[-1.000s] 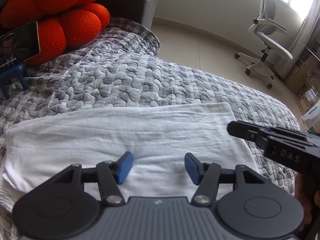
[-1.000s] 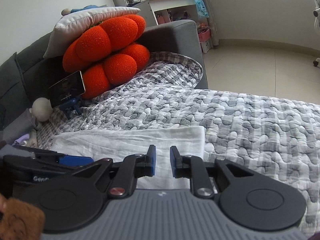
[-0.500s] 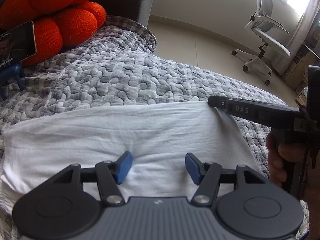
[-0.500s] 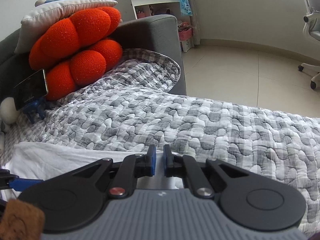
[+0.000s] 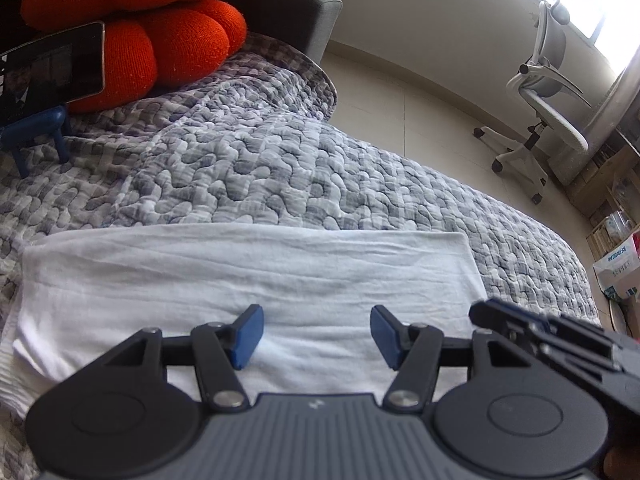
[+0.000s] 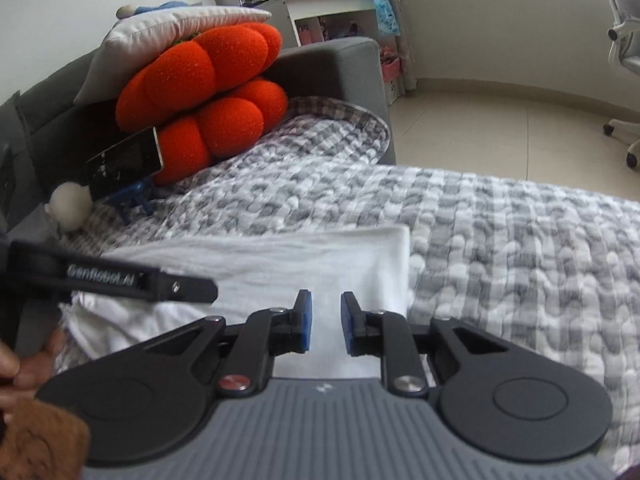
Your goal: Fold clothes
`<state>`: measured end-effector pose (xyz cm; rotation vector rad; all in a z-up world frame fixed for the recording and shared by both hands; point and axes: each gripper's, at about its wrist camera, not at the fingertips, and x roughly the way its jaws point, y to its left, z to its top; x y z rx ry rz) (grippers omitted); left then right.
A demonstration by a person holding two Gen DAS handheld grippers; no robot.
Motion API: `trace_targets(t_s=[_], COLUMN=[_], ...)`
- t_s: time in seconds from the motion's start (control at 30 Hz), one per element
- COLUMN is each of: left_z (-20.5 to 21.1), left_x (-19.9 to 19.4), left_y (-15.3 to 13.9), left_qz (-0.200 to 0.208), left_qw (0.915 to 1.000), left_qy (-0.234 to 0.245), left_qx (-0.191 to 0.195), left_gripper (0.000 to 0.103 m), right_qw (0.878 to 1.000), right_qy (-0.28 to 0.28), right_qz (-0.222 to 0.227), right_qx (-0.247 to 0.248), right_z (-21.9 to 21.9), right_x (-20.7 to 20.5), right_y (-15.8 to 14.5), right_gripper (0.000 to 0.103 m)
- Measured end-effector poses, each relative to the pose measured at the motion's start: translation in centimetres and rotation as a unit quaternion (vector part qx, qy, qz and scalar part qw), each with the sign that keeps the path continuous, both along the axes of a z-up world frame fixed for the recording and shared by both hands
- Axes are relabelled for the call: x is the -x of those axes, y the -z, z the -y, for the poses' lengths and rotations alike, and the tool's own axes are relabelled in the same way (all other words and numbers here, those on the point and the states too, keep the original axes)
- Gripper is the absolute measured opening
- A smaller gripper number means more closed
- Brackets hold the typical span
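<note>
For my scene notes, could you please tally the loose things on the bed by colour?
White: 3 (folded cloth, pillow, soft ball)
Orange: 1 (cushion)
Black: 1 (phone)
Blue: 1 (phone stand)
Total: 6

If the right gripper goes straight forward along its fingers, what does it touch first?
Most likely the white folded cloth. The right gripper points downward at the cloth's right part, near its edge, with its jaws opening and nothing between them. Beyond that lies the grey quilt. Depth is unclear, so this is a judgement.
</note>
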<state>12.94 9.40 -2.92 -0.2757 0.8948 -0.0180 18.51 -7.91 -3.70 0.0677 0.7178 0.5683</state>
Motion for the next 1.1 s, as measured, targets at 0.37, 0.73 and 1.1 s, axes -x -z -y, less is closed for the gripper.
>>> trace_targets(t_s=[0.37, 0.73, 1.1], left_z=[0.5, 0.7, 1.1], left_x=[0.3, 0.4, 0.3], left_y=[0.3, 0.3, 0.3], left_qz=[-0.001, -0.003, -0.003], left_qw=[0.9997, 0.9995, 0.9993], left_qy=[0.013, 0.017, 0.019], left_qx=[-0.021, -0.026, -0.033], left_gripper=[0.061, 0.062, 0.064], right_qw=[0.999, 0.999, 0.995], right_qy=[0.004, 0.022, 0.077], right_qz=[0.004, -0.010, -0.012], right_qx=[0.038, 0.041, -0.058], right_z=[0.5, 2.4, 5.1], right_x=[4.0, 6.1, 6.0], right_y=[1.1, 1.8, 0.6], right_gripper=[0.021, 0.021, 0.042])
